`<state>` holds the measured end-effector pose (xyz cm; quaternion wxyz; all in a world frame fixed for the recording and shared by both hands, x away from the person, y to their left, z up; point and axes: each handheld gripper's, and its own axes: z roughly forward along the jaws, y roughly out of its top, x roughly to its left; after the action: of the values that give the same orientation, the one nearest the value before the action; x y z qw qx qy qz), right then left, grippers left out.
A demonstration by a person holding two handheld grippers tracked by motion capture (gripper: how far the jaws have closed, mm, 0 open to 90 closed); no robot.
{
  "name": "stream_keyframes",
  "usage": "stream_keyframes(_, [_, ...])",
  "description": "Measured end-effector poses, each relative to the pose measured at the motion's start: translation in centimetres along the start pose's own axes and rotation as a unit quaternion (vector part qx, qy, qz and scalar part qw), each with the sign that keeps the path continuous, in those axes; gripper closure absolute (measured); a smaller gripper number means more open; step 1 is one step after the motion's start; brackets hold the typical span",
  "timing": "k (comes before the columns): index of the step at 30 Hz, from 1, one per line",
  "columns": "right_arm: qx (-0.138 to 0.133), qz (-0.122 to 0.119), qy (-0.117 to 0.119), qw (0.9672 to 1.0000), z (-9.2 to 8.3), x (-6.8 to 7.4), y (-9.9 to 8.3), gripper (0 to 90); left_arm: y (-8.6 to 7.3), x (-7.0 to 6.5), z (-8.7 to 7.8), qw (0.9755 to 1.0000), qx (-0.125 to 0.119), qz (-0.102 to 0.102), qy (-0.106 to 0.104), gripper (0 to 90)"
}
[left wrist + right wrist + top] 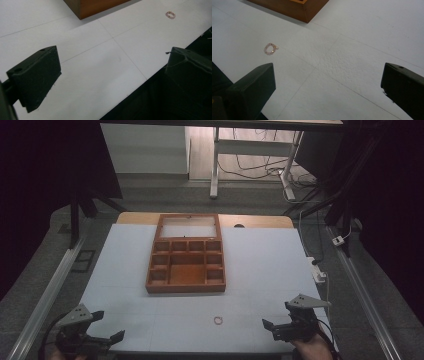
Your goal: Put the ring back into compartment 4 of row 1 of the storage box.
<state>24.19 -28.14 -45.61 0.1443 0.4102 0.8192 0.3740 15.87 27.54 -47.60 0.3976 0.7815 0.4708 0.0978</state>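
Resting at the near table edge, the left gripper (102, 327) and right gripper (276, 320) gape wide, empty, flanking the beaded ring (218, 320), which lies between them before the open compartment box (185, 254), presumably its destination.

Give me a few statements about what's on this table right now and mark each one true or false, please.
1. The wooden box lies open, its compartments showing. True.
2. The small ring sits inside one of the box's compartments. False: it lies on the white table surface, in front of the box and apart from it.
3. The left tool has its jaws spread, with nothing between them. True.
4. The right tool is clamped on the ring. False: its jaws stand open and the ring lies apart from it.
5. The ring lies between the two tools, nearer the right one. True.
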Motion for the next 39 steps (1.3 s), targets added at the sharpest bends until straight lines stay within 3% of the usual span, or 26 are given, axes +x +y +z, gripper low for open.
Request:
stream_keyframes(13, [-0.003, -0.025, 0.002, 0.9997, 0.2, 0.8, 0.4, 0.0, 0.1, 0.0, 0.2, 1.0000, 0.007, -0.003, 0.003, 0.1])
stream_keyframes(19, [-0.006, -0.025, 0.008, 0.9996, 0.4, 0.9, 0.5, 0.0, 0.1, 0.0, 0.2, 0.9999, 0.009, -0.005, 0.004, 0.1])
stream_keyframes(24, [-0.015, -0.035, 0.022, 0.9990, 0.7, 1.1, 0.7, 0.0, 0.1, 0.0, 0.2, 0.9999, 0.009, -0.006, 0.004, 0.1])
stream_keyframes(29, [-0.008, -0.043, 0.034, 0.9985, 1.3, 1.4, 0.9, 0.0, 0.1, 0.0, 0.2, 0.9999, 0.009, -0.006, 0.004, 0.1])
stream_keyframes(39, [-0.002, -0.035, 0.053, 0.9980, 2.3, 2.0, 1.5, 0.0, 0.1, 0.1, 0.2, 0.9999, 0.010, -0.006, 0.003, 0.1])
